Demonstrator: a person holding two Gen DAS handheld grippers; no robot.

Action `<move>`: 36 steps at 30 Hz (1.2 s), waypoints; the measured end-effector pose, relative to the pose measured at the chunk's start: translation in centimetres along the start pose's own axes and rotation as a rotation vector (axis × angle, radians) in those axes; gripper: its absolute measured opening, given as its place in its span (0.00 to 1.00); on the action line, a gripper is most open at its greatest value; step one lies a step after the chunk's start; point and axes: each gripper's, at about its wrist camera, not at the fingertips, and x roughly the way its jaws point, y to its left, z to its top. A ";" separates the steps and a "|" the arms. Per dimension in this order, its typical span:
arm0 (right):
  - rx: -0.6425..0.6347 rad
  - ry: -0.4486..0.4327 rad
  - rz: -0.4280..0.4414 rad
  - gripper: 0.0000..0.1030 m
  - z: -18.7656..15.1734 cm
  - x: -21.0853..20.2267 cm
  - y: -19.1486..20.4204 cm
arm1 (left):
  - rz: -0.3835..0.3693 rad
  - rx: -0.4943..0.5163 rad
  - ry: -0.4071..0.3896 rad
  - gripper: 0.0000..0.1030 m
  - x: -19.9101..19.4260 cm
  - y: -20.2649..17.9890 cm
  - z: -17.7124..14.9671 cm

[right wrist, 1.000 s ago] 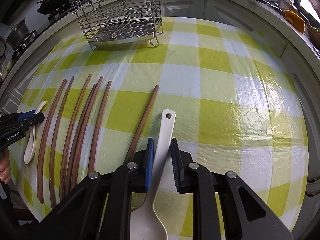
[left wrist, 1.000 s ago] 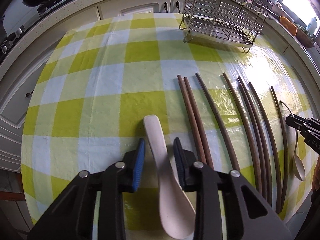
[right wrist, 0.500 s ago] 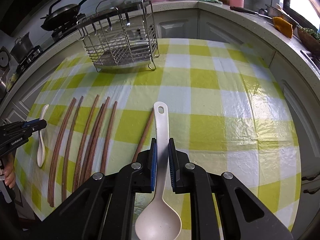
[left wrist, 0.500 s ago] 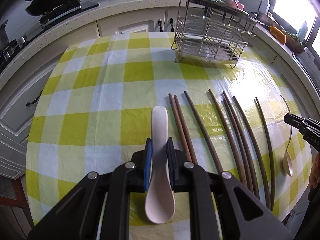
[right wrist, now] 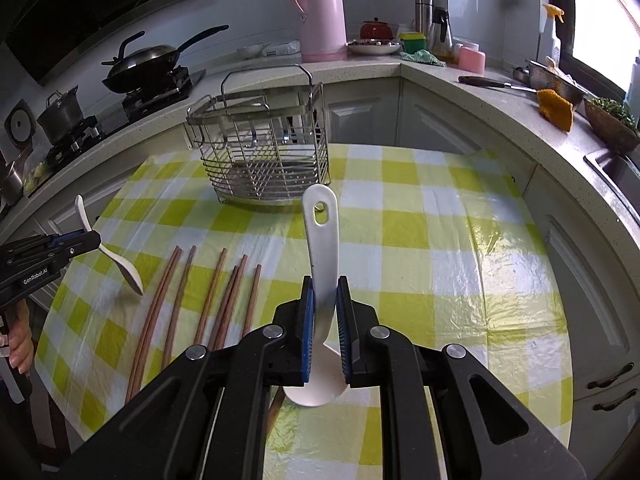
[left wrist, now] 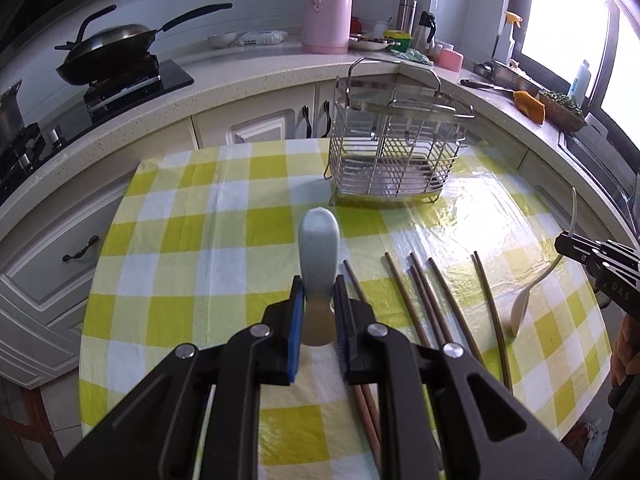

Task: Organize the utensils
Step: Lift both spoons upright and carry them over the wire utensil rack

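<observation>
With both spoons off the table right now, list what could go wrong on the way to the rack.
1. The left gripper pinches the short spoon only by its edges, handle up; it may slip or pivot.
2. The right gripper holds the long spoon mid-handle with the bowl hanging below, so it could swing.
3. The wire rack carries a handle and cross bars over its top; a spoon may catch there.

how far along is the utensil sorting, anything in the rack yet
Nothing looks done: the wire utensil rack appears empty. In hand: the left gripper is shut on a short white soup spoon, and the right gripper on a long white ladle spoon with a hole in its handle, both lifted off the checked tablecloth. Left: both spoons and the brown wooden chopsticks on the cloth.
</observation>
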 end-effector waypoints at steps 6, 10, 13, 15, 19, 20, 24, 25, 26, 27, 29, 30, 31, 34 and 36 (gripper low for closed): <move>-0.029 -0.050 -0.009 0.13 1.8 -0.7 0.7 | -0.024 0.016 -0.047 0.14 -0.6 -1.1 1.9; -0.039 -0.078 -0.009 0.13 3.4 -0.9 0.7 | -0.025 0.034 -0.077 0.14 -1.1 -1.7 3.2; -0.061 -0.113 -0.016 0.13 4.8 -1.5 1.0 | -0.024 0.039 -0.101 0.14 -1.6 -1.9 4.5; -0.072 -0.138 -0.016 0.13 5.9 -1.8 1.3 | -0.028 0.040 -0.117 0.14 -1.9 -2.1 5.4; -0.086 -0.179 -0.015 0.13 8.3 -2.4 1.8 | -0.021 0.053 -0.151 0.14 -2.4 -2.6 7.5; -0.085 -0.190 -0.013 0.13 8.9 -2.6 1.8 | -0.022 0.055 -0.157 0.14 -2.5 -2.7 8.2; -0.077 -0.234 0.010 0.13 12.0 -3.5 1.8 | -0.033 0.061 -0.179 0.14 -3.0 -3.2 11.2; -0.082 -0.244 0.008 0.13 12.8 -3.7 1.9 | -0.034 0.061 -0.186 0.14 -3.1 -3.4 12.0; -0.088 -0.253 0.003 0.13 13.7 -3.8 2.1 | -0.035 0.062 -0.194 0.14 -3.3 -3.5 12.9; -0.094 -0.263 0.002 0.13 14.6 -4.0 2.3 | -0.035 0.062 -0.202 0.14 -3.5 -3.6 13.8; -0.107 -0.279 0.000 0.13 16.2 -4.4 2.7 | -0.025 0.066 -0.220 0.14 -3.9 -4.0 15.6; -0.116 -0.289 -0.007 0.13 17.0 -4.5 3.0 | -0.018 0.069 -0.228 0.14 -4.0 -4.2 16.4; -0.123 -0.294 -0.012 0.13 17.7 -4.6 3.3 | -0.012 0.070 -0.236 0.14 -4.1 -4.3 17.2; -0.137 -0.306 -0.017 0.13 19.5 -4.5 3.7 | 0.000 0.069 -0.251 0.14 -4.2 -4.5 19.2; -0.143 -0.314 -0.014 0.13 20.5 -4.2 3.9 | 0.005 0.062 -0.259 0.14 -4.0 -4.5 20.2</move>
